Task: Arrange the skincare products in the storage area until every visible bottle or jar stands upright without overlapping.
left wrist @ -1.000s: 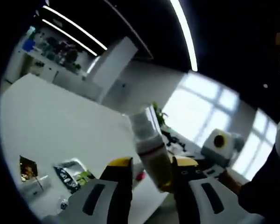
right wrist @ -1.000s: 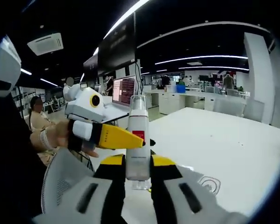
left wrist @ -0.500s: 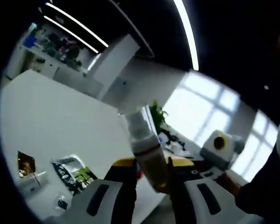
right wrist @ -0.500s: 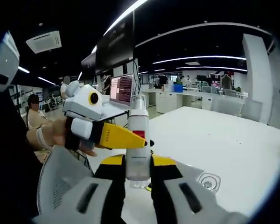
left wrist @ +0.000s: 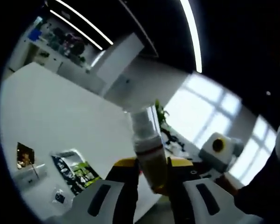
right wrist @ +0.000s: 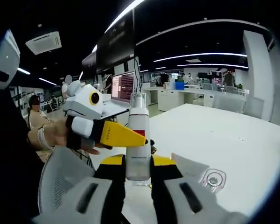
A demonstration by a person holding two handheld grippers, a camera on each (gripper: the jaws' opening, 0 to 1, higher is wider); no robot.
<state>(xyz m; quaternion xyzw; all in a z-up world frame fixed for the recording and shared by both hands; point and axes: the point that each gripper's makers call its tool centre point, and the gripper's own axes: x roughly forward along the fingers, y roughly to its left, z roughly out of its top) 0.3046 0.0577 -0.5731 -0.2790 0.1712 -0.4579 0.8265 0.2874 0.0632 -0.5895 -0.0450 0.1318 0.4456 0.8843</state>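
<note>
Two grippers are seen clamped on one bottle: in the right gripper view the right gripper (right wrist: 138,169) is closed on the lower body of the white pump bottle (right wrist: 138,144), held upright w/ its clear cap at 12 o'clock, while the left gripper (right wrist: 113,135) comes in from 9 o'clock, its yellow jaws touching the bottle's middle. In the left gripper view the left gripper (left wrist: 152,175) is shut on the same bottle at its amber part, cap toward 11 o'clock. Farther off, dark sachets (left wrist: 75,170) are seen at 8 o'clock on the white table (left wrist: 56,121); a clear lid (right wrist: 213,179) lies at 4 o'clock.
</note>
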